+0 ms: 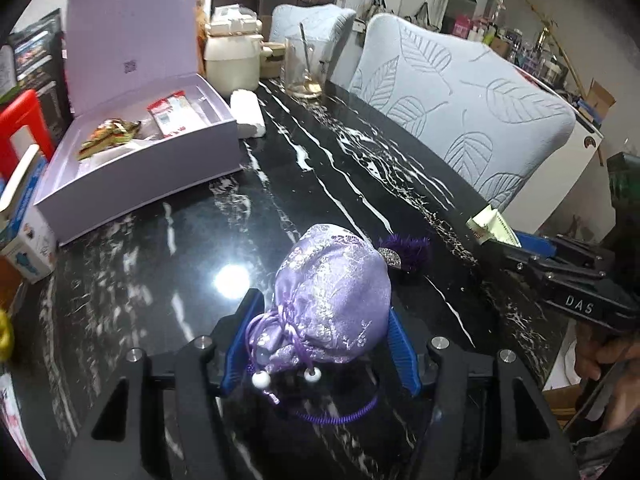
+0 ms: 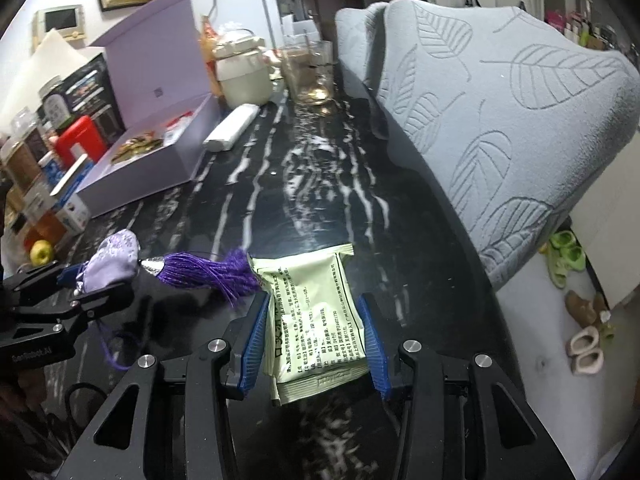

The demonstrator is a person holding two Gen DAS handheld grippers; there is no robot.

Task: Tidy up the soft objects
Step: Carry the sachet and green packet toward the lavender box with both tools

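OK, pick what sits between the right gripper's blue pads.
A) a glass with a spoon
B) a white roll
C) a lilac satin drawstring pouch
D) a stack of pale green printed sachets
D: in the right wrist view the right gripper clamps the pale green printed sachets, while the lilac pouch is held in the left gripper.

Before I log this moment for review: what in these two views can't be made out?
- Left wrist view: the pale green packet is mostly hidden behind the right hand-held gripper.
- Right wrist view: the print on that packet is too small to read.
- Right wrist view: the lilac pouch is partly hidden by the left hand-held gripper.
- Both views: the contents of the lilac box sit partly behind its wall.
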